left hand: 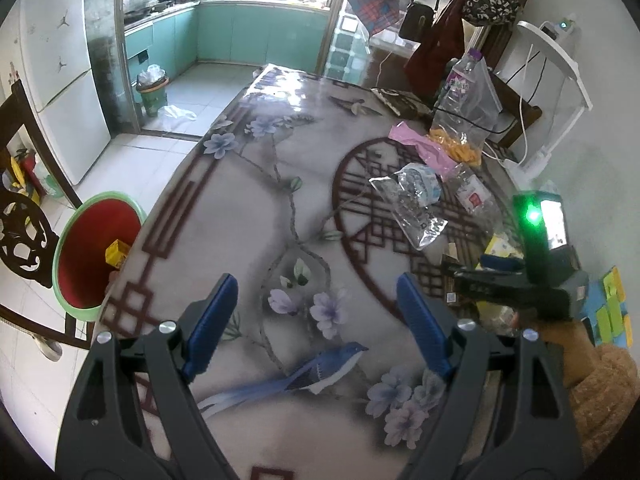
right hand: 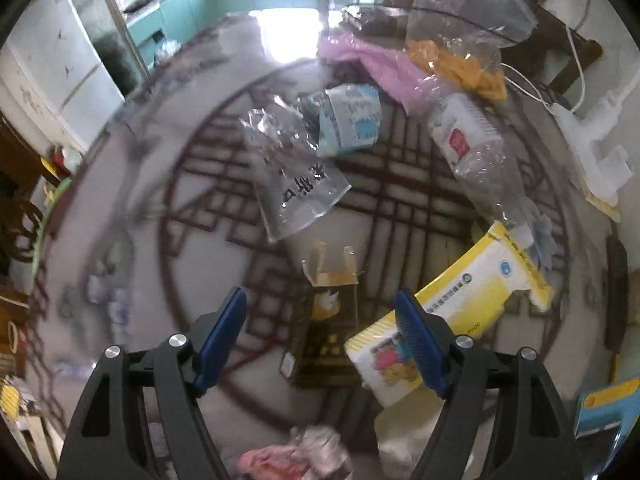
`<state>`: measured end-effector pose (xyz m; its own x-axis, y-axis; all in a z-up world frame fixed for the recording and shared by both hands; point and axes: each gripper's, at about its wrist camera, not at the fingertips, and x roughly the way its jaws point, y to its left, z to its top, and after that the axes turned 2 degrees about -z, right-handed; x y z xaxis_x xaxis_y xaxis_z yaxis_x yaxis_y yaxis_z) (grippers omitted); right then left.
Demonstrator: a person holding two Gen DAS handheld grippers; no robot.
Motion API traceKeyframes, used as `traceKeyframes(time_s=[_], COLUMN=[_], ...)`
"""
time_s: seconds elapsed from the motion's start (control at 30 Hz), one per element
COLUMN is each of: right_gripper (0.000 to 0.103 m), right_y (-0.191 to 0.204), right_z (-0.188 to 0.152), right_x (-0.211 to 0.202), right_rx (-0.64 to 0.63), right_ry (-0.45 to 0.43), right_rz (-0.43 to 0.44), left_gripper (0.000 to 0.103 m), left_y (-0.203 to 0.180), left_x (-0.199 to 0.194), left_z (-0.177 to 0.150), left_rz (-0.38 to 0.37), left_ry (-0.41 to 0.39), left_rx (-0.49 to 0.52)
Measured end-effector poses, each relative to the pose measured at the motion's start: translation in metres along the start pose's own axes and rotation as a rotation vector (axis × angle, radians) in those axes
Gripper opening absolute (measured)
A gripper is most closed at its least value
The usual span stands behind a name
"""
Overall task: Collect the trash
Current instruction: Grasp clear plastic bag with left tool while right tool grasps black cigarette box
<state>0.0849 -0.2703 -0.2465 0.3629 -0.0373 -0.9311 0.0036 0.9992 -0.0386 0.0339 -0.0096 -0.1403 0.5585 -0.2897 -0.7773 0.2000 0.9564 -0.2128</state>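
Note:
My left gripper [left hand: 316, 284] hangs open over a bare flower-and-bird part of the table [left hand: 240, 208], with nothing between its fingers. At the table's left edge stands a red bin with a green rim [left hand: 100, 198], and a yellow box [left hand: 117, 254] lies inside it. My right gripper [right hand: 320, 296] is open, pointing down over a dark carton with torn flaps [right hand: 332, 344] that lies between and below its fingers. A yellow-white packet [right hand: 472, 292] lies by the right finger. Farther off lie a clear bag [right hand: 296, 192], a crushed blue-label bottle [right hand: 348, 120] and a red-label bottle [right hand: 468, 140].
A pink bag [right hand: 384, 64] and a bag of orange snacks [right hand: 460, 60] sit at the far side. A crumpled pink-white wrapper [right hand: 296, 452] lies near the table's front. A carved dark chair [left hand: 24, 232] stands beside the bin. A white stand [left hand: 560, 92] with cables lines the right wall.

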Motion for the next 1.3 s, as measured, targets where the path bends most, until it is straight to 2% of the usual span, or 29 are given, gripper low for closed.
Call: traceKeyframes(time_s=[0.13,0.2,0.27,0.37,0.5,0.73,0.83,1.03,1.13,1.17,1.23,1.27,1.3], right_gripper=[0.075,0.071,0.046,0.04,0.04,0.04,0.04,0.041,0.041,0.041,0.041,0.041,0.041], right_y=[0.005,0.004,0.001,-0.002,-0.028,-0.079,-0.092,-0.096,-0.093,-0.092,-0.09,-0.089,-0.088], right_z=[-0.004,-0.009,-0.016,-0.021,-0.022,-0.014,-0.009,-0.003,0.001,0.001,0.002,0.002,0.002], right_x=[0.019,0.024,0.025,0.019,-0.008,-0.041,-0.041,-0.03,-0.021,-0.02,-0.016,-0.016,-0.018], right_rx=[-0.046,-0.054,-0.039,-0.043,0.062,0.242,0.284,0.321,0.317,0.315,0.314,0.314,0.312], right_ry=[0.052,0.063,0.069,0.042,-0.035,-0.147,-0.161,-0.161,-0.152,-0.147,-0.14,-0.139,-0.143], right_rz=[-0.024,-0.03,0.0,0.014,0.094,0.104,0.106,0.124,0.134,0.137,0.14,0.142,0.141], left_gripper=[0.079,0.079,0.079,0.079,0.079,0.079,0.079,0.078,0.063,0.054,0.041,0.029,0.027], left_y=[-0.005,-0.008,-0.016,-0.031,-0.057,-0.1,-0.108,-0.117,-0.115,-0.115,-0.114,-0.113,-0.11], left_x=[0.011,0.018,0.028,0.052,0.099,0.189,0.211,0.245,0.253,0.252,0.254,0.253,0.252], left_z=[0.008,0.013,0.021,0.036,0.05,0.063,0.068,0.073,0.07,0.07,0.07,0.071,0.071], left_rz=[0.002,-0.004,-0.011,-0.037,-0.089,-0.147,-0.158,-0.131,-0.127,-0.126,-0.12,-0.123,-0.132], left_ry=[0.012,0.017,0.022,0.044,0.116,0.255,0.276,0.286,0.292,0.272,0.277,0.275,0.282], left_rx=[-0.013,-0.011,0.0,0.013,0.027,0.008,-0.009,-0.012,-0.015,-0.002,0.015,0.018,0.01])
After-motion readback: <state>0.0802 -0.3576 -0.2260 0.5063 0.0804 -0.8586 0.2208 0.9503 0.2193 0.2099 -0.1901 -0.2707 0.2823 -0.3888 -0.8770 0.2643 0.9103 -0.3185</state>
